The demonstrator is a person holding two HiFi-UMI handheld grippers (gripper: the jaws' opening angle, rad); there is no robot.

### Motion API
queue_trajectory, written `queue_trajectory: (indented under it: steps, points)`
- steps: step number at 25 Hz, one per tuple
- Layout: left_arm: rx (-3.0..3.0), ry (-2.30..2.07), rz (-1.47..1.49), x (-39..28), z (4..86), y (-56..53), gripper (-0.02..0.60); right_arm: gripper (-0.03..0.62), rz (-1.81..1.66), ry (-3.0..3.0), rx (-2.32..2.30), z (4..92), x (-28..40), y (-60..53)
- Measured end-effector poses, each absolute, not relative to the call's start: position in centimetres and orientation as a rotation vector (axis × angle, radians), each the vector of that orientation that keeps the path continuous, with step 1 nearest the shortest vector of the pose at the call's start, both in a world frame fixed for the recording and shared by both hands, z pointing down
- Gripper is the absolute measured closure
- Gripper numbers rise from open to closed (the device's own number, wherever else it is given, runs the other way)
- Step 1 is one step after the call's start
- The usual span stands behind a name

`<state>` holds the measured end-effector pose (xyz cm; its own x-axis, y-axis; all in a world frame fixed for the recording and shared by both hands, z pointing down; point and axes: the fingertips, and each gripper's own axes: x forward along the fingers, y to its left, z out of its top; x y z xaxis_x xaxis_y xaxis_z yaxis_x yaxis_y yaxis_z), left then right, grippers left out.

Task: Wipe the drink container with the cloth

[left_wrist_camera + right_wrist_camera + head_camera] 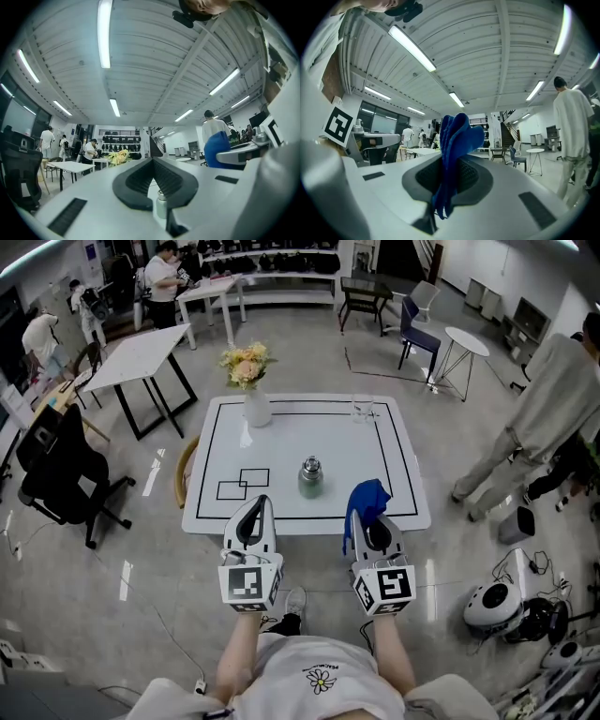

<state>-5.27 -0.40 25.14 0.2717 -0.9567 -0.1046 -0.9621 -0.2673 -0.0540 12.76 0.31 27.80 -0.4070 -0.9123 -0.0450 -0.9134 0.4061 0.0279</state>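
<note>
Left gripper [255, 512]: jaws closed together with nothing between them. It is held over the worktop's near edge, left of the bottle.
Right gripper [375, 526]: jaws clamped on a blue cloth [457, 140]. It is held over the near edge too, right of the bottle.
Cloth: folded and bunched. It stands up out of the jaw tips, and a short end hangs below them. It is not touching the bottle.
Bottle [310, 476]: a small drink container with a silver cap. It stands upright on the white worktop [375, 465], in the near half and about midway between the two grippers. It is just ahead of both and clear of them. In the left gripper view its cap shows low, just beyond the closed jaws.
Worktop markings: a black border line runs round the top. Two overlapping black rectangles [242, 484] lie left of the bottle.
Vase [256, 409]: white, holding flowers [246, 364]. It sits at the far left of the worktop, well apart from the bottle.
Glass [363, 409]: clear, near the far edge and right of centre.
Surroundings: a person [544, 418] in light clothes stands on the floor to the right of the worktop. Other tables and chairs stand further back.
</note>
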Motion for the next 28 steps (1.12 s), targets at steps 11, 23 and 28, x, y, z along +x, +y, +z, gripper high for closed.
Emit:
queue_trajectory:
  steps: [11, 23, 28]
  points:
    - [-2.473, 1.781, 0.075, -7.2, 26.2, -11.1, 0.583, 0.552, 0.08, 2.593, -1.75, 28.8, 10.8, -9.6]
    - [-2.544, 1.806, -0.027, -6.2, 30.0, -15.2, 0.582, 0.551, 0.005, 2.631, -1.743, 31.3, 11.3, -14.2]
    - [-2.718, 1.569, -0.077, -3.9, 32.6, -15.8, 0.492, 0.551, -0.006, 2.695, -1.651, 32.8, 11.6, -15.4]
